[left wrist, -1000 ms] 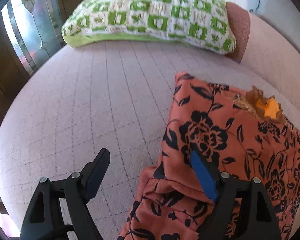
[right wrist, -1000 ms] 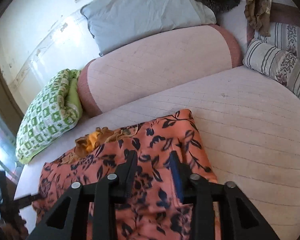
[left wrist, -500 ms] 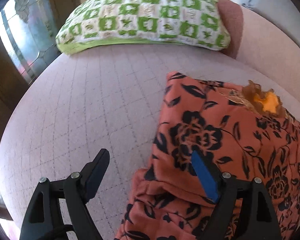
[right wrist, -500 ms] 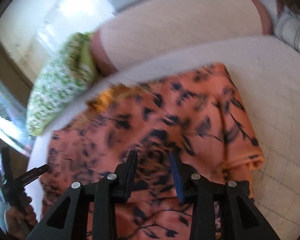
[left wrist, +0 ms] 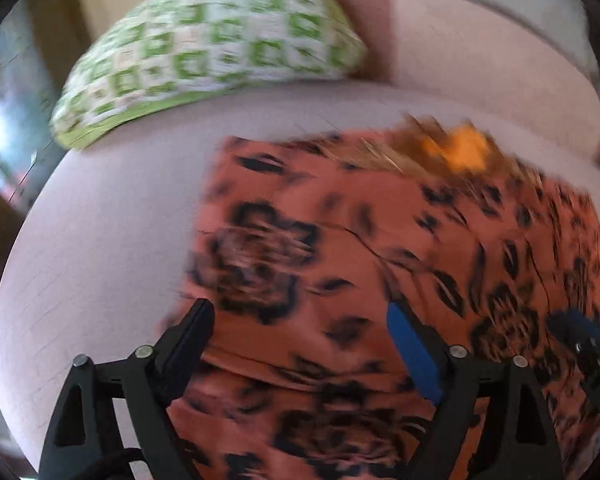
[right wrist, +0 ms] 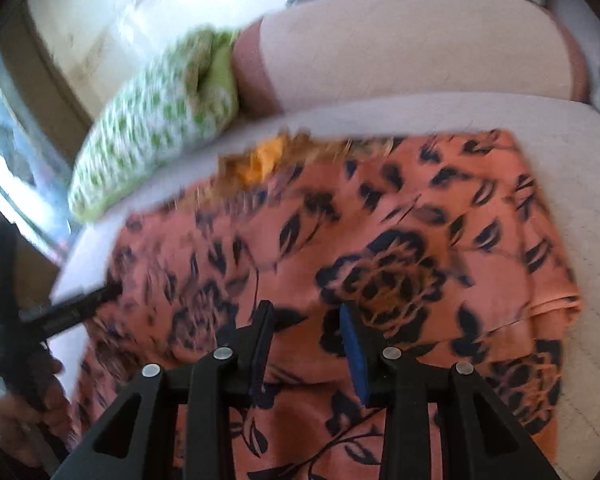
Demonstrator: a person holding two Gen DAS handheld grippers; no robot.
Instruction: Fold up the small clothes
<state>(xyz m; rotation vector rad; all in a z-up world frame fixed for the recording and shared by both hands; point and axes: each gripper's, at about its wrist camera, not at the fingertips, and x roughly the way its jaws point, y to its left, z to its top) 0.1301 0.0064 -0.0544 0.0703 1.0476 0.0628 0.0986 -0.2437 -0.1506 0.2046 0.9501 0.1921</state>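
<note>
Left gripper (left wrist: 300, 328), seen from its own wrist camera, with jaws standing wide apart after having just been opening; cloth lies beneath the gap, and neither pad presses on it. One finger is plain black, at 7 o'clock in the view; the other carries a blue pad and sits at 5 o'clock. The right gripper (right wrist: 306, 320), in its own view, has its jaws part-way apart, and the pads appear clear of the fabric below them, though blur leaves contact uncertain. The same right gripper shows as a dark blurred shape at 4 o'clock in the left view, and the left gripper shows at 8 o'clock in the right view, with the person's hand (right wrist: 32, 412) round its handle. The garment (left wrist: 380, 248) is an orange-salmon cloth printed with black flowers and leaves, lying spread and mostly flat on the pale quilted mattress (left wrist: 108, 240). A doubled edge is visible at its right side in the right view, and a crumpled yellow-orange patch (left wrist: 460, 148) sits at its far edge, toward 12 o'clock. Beyond the garment, a green-and-white checked pillow (left wrist: 220, 40) lies at 11 o'clock, touching a pale pink bolster (right wrist: 412, 44) that runs across 12 to 1 o'clock. Both views are motion-blurred.
</note>
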